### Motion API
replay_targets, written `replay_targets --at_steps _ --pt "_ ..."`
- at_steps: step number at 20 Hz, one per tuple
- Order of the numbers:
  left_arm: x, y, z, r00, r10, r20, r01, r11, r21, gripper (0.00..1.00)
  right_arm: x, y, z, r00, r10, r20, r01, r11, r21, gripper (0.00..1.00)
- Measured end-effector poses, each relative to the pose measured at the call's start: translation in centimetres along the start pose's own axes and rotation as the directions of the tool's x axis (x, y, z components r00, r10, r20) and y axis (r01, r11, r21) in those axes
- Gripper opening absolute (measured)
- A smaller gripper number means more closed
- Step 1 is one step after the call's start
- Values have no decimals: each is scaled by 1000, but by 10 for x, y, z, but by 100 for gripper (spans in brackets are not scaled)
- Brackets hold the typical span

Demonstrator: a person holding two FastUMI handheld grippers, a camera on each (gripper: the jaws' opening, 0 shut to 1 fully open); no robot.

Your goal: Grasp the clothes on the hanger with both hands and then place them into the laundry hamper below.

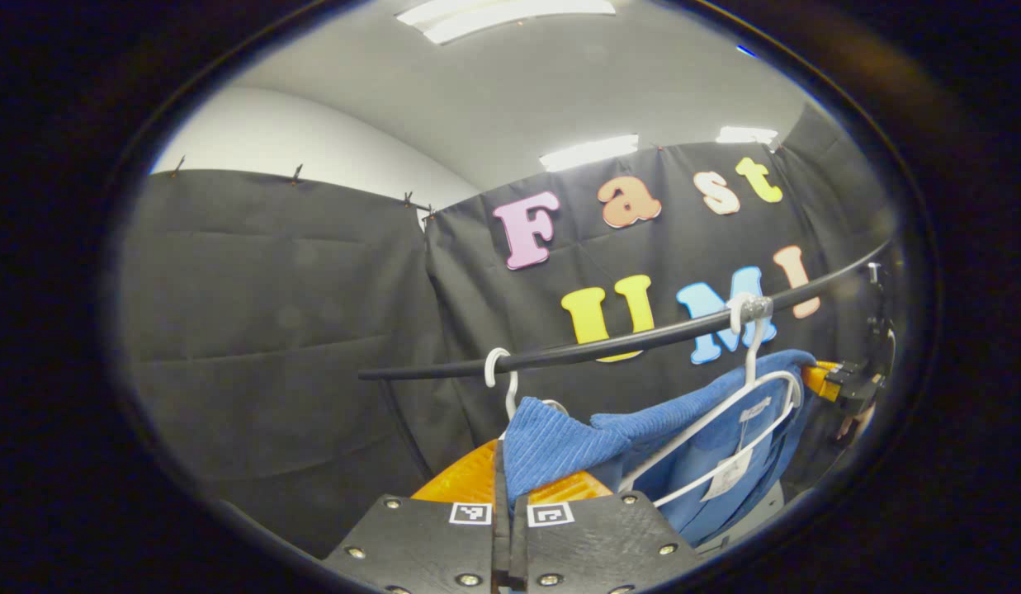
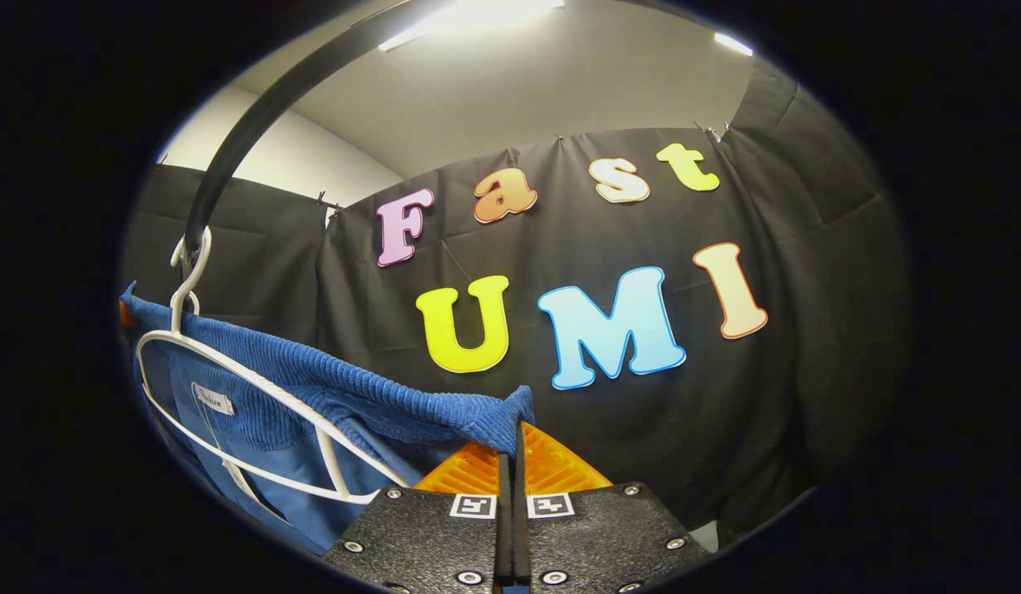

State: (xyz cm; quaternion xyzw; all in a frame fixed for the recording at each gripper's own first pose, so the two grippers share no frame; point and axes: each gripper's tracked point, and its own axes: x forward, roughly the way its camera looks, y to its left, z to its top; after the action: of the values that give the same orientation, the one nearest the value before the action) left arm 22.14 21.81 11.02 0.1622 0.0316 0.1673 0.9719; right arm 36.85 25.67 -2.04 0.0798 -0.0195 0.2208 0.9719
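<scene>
A blue corduroy garment (image 1: 692,437) hangs over a white hanger (image 1: 729,408) whose hook sits on a black rail (image 1: 642,338). My left gripper (image 1: 507,462) is shut on one shoulder end of the cloth, which bunches just above its fingers. In the right gripper view the same garment (image 2: 353,400) stretches left toward the hanger (image 2: 254,384), and my right gripper (image 2: 515,441) is shut on its other end. In the left gripper view the right gripper (image 1: 844,384) appears at the far right, at the cloth's far end, with a hand below it.
A second white hook (image 1: 498,371) hangs on the rail close above my left gripper. The rail (image 2: 229,140) curves overhead in the right gripper view. Black cloth walls close the booth behind, with ceiling lights above.
</scene>
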Motion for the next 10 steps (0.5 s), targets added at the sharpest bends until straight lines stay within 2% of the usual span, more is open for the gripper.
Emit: replay_targets --at_steps 1,2,4,8,10 --pt "0 11 2 1000 19 -1 -19 999 26 1 -1 9 1 1000 25 1 -25 1000 -1 0" --pt "-1 22 2 999 36 6 -36 999 14 1 -2 19 1 999 49 1 -49 999 -13 0" --pt "-8 38 -16 999 46 -12 -46 998 -37 1 -4 23 1 998 53 16 -52 997 -61 0" --pt "2 32 -57 998 3 -69 -10 995 -95 0 7 17 -1 1000 30 7 -30 999 -25 0" --pt "5 23 -73 996 -36 -77 21 983 -184 1 12 11 2 1000 17 9 -17 999 -46 0"
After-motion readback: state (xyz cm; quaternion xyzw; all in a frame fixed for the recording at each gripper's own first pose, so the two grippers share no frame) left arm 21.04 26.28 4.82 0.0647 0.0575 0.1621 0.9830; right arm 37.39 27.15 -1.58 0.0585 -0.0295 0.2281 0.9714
